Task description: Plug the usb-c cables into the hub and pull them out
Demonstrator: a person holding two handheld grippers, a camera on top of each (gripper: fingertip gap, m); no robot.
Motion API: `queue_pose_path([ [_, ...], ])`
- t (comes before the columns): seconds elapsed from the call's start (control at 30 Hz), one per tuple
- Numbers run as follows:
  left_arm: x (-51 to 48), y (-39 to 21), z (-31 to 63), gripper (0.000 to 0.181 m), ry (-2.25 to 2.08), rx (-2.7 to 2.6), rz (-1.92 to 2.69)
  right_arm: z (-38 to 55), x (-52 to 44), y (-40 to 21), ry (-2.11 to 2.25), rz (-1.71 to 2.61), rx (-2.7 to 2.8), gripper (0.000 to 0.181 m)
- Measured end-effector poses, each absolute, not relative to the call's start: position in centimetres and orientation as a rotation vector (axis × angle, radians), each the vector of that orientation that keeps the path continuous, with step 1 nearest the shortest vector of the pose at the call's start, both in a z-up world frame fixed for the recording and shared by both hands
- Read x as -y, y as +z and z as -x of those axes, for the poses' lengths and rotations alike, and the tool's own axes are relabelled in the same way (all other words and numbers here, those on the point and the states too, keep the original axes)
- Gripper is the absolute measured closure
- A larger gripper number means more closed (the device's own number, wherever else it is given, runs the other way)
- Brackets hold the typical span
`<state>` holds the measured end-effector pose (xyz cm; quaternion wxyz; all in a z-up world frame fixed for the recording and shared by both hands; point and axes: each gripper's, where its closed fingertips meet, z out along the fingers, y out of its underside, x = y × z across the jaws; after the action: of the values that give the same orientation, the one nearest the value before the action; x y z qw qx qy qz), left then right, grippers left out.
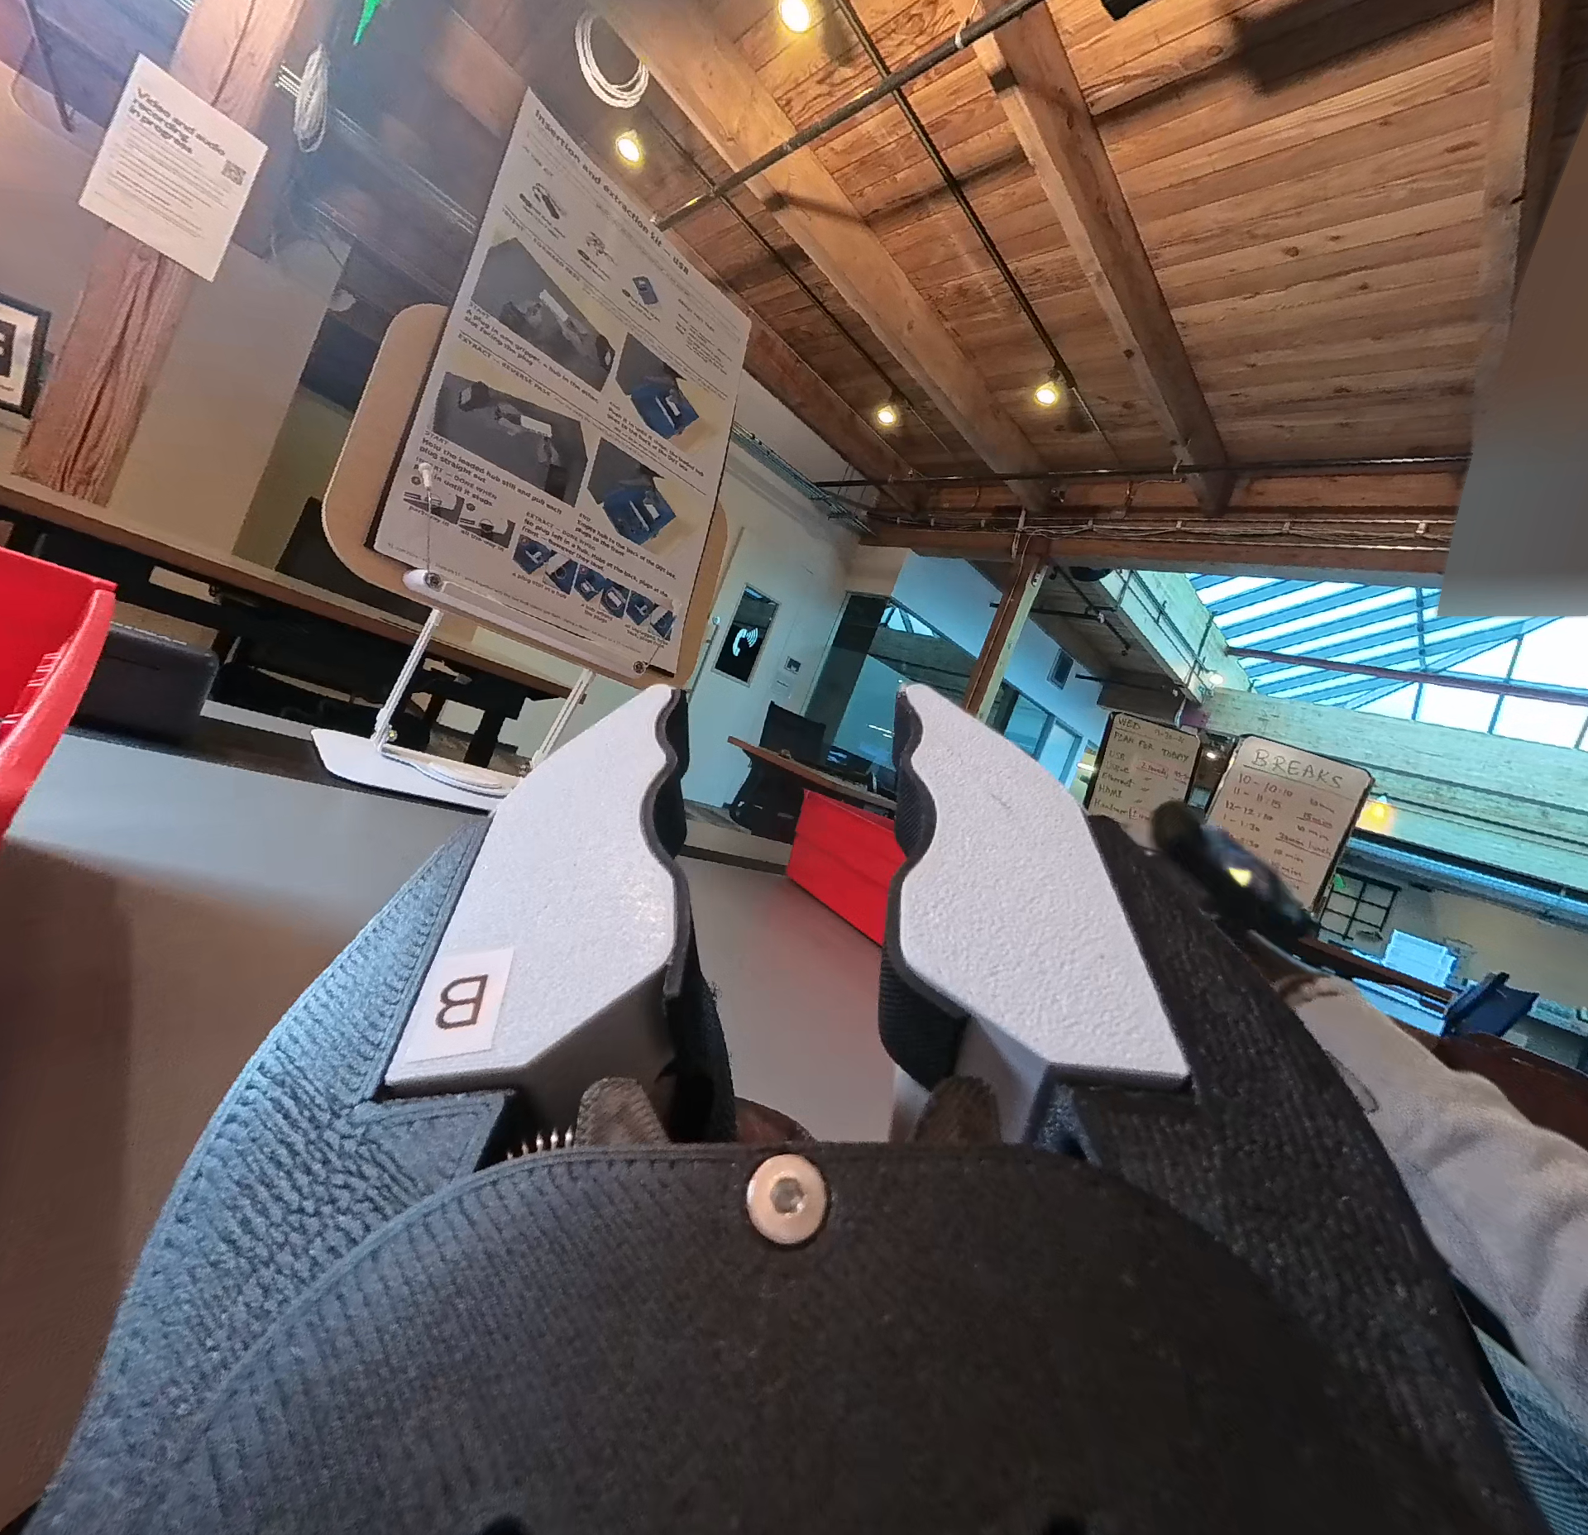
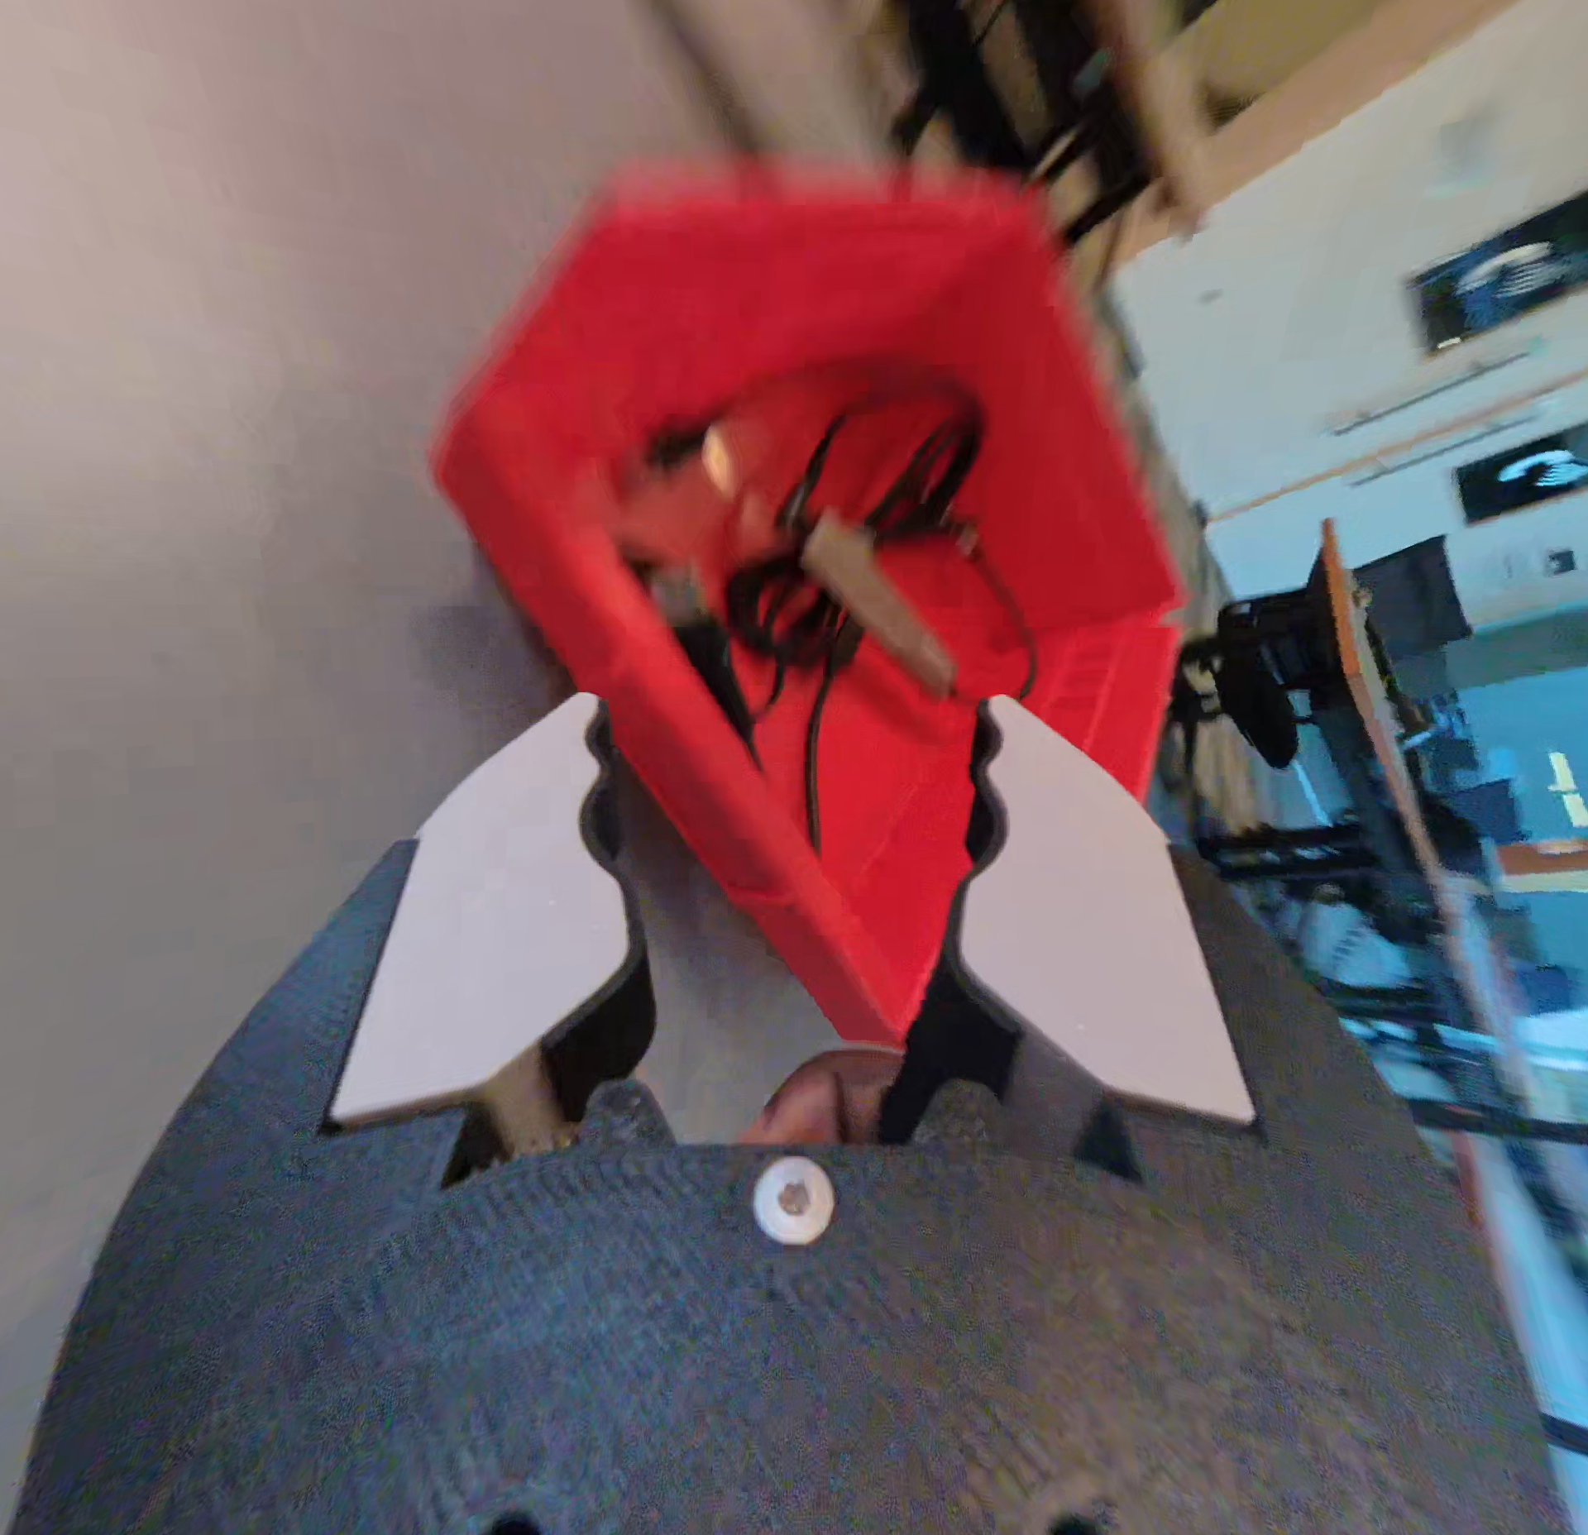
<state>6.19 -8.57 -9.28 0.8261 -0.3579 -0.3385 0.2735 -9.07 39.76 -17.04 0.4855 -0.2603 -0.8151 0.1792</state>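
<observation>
Right wrist view, blurred: right gripper [image 2: 790, 712] gapes, empty, over red plastic bin [image 2: 859, 308] holding tangled black cables [image 2: 808, 617]

Hub [image 2: 876, 604] and cables [image 2: 799, 634] inside bin [image 2: 773, 291], on table [image 2: 215, 463].

Ahead of my right gripper [image 2: 790, 772], motion blur smears the red bin [image 2: 773, 308], leaving its dark cables [image 2: 816, 617] and brownish bar-shaped object [image 2: 876, 609] indistinct.
</observation>
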Motion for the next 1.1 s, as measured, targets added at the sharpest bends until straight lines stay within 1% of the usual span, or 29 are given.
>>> queue_pose_path([
  [0.07, 8.5, -9.3, -6.2, 0.136, 0.582, 0.717, 0.767, 6.6, -35.8, -11.1, 0.847, 0.682, 1.719, 0.085],
  [0.13, 8.4, -9.3, -6.2, 0.136, 0.588, 0.715, 0.772, 2.3, -31.3, -5.0, 1.36, 0.662, 1.384, 0.08],
  [0.17, 8.3, -9.3, -6.3, 0.136, 0.592, 0.711, 0.777, 0.0, -29.2, -3.0, 1.607, 0.643, 1.249, 0.075],
  [0.2, 8.2, -9.2, -6.3, 0.136, 0.6, 0.705, 0.782, -1.6, -27.3, -1.9, 1.794, 0.634, 1.163, 0.059],
  [0.27, 7.9, -9.1, -6.6, 0.135, 0.618, 0.683, 0.796, -2.4, -23.5, -2.4, 1.96, 0.663, 1.155, 0.037],
  [0.33, 7.3, -8.8, -7.1, 0.131, 0.632, 0.642, 0.822, -1.5, -19.9, -4.2, 2.009, 0.681, 1.155, 0.035],
  [0.4, 6.4, -8.5, -7.8, 0.115, 0.621, 0.59, 0.87, -0.5, -16.8, -5.8, 2.022, 0.655, 1.173, 0.036],
  [0.47, 5.9, -7.5, -8.6, 0.09, 0.57, 0.554, 0.909, 0.0, -15.3, -6.8, 1.862, 0.619, 1.295, 0.036],
  [0.5, 6.2, -6.3, -9.1, 0.085, 0.545, 0.536, 0.898, 0.2, -15.8, -6.6, 1.759, 0.577, 1.257, 0.036],
  [0.53, 7.1, -4.9, -9.4, 0.085, 0.555, 0.534, 0.87, 0.2, -16.3, -6.5, 1.673, 0.542, 1.226, 0.037],
  [0.6, 9.8, -2.0, -9.2, 0.091, 0.667, 0.537, 0.897, 0.3, -16.7, -6.7, 1.588, 0.519, 1.21, 0.036],
  [0.7, 13.9, 2.4, -9.1, 0.091, 0.89, 0.414, 1.057, -0.1, -16.5, -6.2, 1.654, 0.514, 1.188, 0.036],
  [0.77, 17.8, 5.2, -7.4, 0.079, 0.931, 0.414, 1.101, -0.4, -16.7, -5.7, 1.676, 0.512, 1.158, 0.036],
  [0.83, 22.3, 7.0, -3.6, 0.077, 0.91, 0.512, 1.14, -0.8, -17.1, -5.2, 1.701, 0.512, 1.123, 0.036],
  [0.9, 24.9, 5.4, 0.8, 0.075, 0.969, 0.522, 1.424, -0.8, -17.5, -4.9, 1.713, 0.525, 1.094, 0.036],
  [0.97, 26.9, 0.1, 4.5, 0.075, 0.987, 0.489, 1.93, -0.7, -17.5, -5.0, 1.72, 0.527, 1.096, 0.036],
  [1.0, 28.2, -2.4, 5.9, 0.081, 0.97, 0.48, 2.146, -0.7, -17.4, -5.0, 1.721, 0.524, 1.102, 0.036],
  [1.03, 29.0, -4.0, 7.2, 0.09, 0.962, 0.462, 2.28, -0.7, -17.2, -5.1, 1.718, 0.514, 1.109, 0.036],
  [1.07, 29.3, -5.4, 8.3, 0.099, 0.936, 0.415, 2.369, -0.8, -17.1, -5.1, 1.71, 0.501, 1.113, 0.036],
  [1.1, 29.4, -6.6, 9.1, 0.102, 0.909, 0.366, 2.444, -0.8, -16.9, -5.1, 1.699, 0.489, 1.118, 0.036],
])
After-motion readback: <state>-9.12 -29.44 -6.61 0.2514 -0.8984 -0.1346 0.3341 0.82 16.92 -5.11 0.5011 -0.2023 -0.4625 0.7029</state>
